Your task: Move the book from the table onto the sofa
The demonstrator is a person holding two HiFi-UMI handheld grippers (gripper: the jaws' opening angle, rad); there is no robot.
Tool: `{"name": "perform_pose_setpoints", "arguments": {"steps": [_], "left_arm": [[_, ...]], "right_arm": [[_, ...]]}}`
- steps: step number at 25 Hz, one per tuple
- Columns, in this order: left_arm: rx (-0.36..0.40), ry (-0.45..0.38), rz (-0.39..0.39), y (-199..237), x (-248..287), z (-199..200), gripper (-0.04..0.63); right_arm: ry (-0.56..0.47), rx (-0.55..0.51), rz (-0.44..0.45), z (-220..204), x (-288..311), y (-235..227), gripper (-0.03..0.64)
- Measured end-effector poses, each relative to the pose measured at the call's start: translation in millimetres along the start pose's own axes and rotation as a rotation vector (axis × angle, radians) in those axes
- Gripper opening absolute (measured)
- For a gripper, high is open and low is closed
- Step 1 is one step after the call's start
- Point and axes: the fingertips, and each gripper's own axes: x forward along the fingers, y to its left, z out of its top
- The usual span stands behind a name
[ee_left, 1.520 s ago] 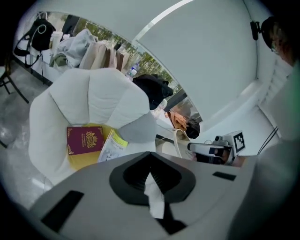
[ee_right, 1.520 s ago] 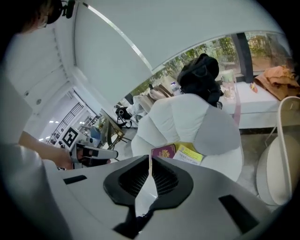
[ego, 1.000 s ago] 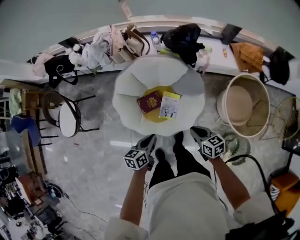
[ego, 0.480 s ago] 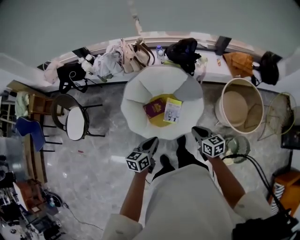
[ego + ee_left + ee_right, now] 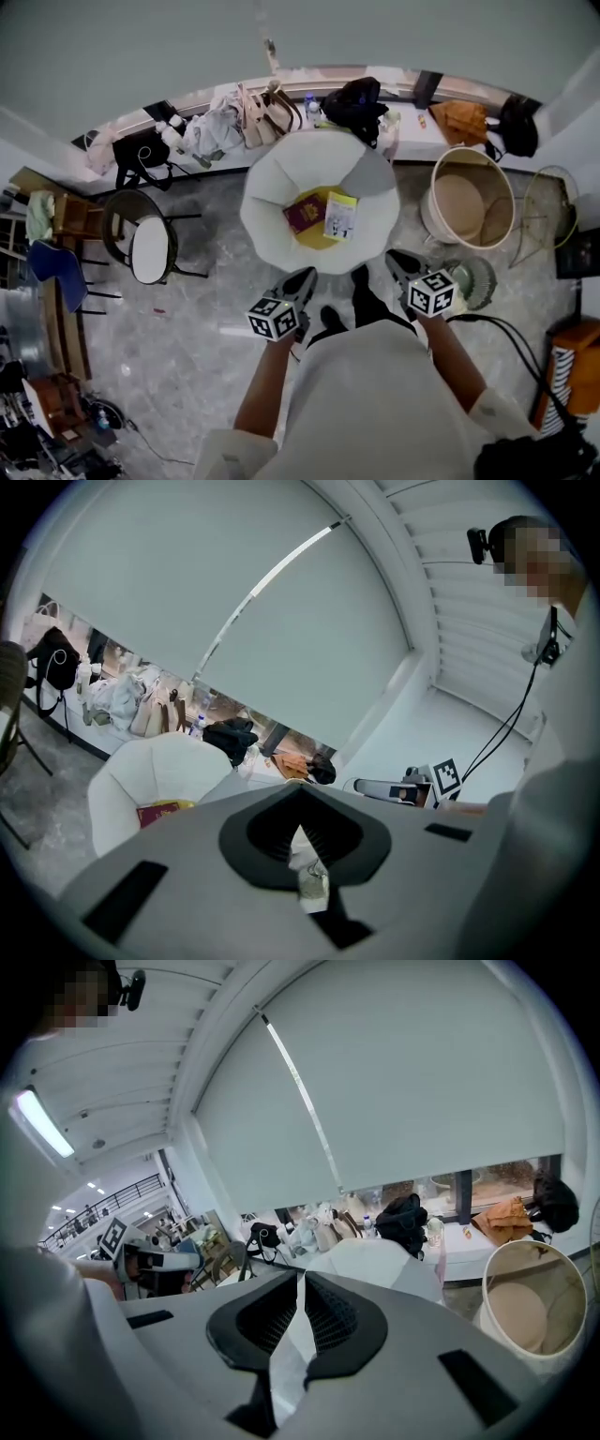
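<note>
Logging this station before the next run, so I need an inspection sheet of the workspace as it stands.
Surface: white sofa, a yellow item on its seat.
Job's things: maroon book and yellow-white book side by side on that yellow item.
Clutter: bags and clothes piled along the ledge behind the sofa.
Grippers: left gripper and right gripper both shut, empty, short of the sofa.
Cables: black cable on the floor at the right.
Surroundings: round cream tub, white-seated chair, grey marble floor.
</note>
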Motion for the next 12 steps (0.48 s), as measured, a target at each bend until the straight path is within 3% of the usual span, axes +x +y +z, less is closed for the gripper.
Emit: {"name": "perform_pose_setpoints", "arguments": {"steps": [12], "left_arm": [[0.119,0.008,-0.013,-40.8,-3.2,4.3,0.002]], "right_arm": [[-0.064,0.003,-0.043,-1.5,-62.3,-4.2,0.046]]}}
